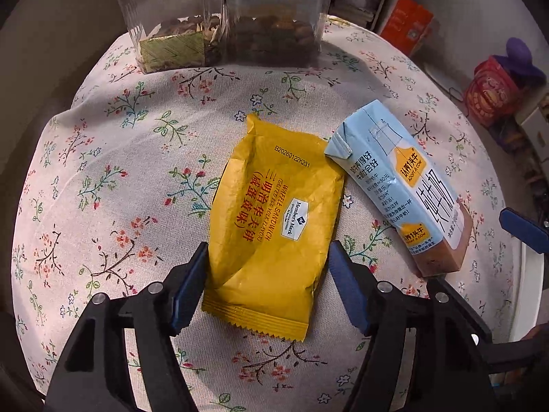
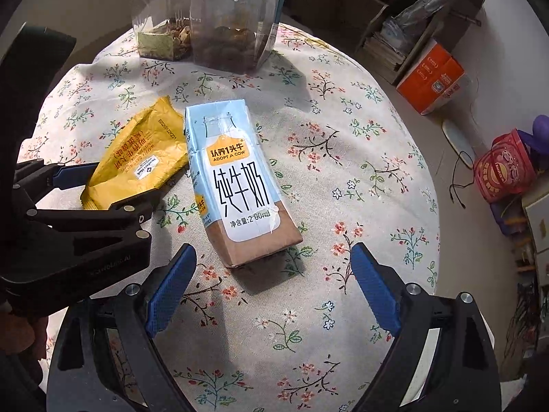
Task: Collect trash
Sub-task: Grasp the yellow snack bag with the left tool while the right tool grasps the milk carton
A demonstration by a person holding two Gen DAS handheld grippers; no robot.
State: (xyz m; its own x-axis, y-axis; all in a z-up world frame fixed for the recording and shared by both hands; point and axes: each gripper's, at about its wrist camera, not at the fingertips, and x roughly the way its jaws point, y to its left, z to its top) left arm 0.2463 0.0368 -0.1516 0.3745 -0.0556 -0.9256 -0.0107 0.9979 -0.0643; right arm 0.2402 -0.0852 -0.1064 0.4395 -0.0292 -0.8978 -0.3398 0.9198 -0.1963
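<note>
Floral tablecloth (image 2: 360,178), wooden shelf (image 2: 405,34), pale floor (image 2: 480,110).

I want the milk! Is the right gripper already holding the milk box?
No, the right gripper is open, and the milk box lies on the tablecloth ahead of its fingers, untouched.

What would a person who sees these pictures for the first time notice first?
The yellow snack wrapper lies flat in the middle of the flowered tablecloth, and the open left gripper straddles its near end. Beside it, on its right, lies a light blue milk carton on its side, with the open right gripper just short of its brown bottom end. At the far edge stand clear plastic bags with dark scraps inside.
</note>
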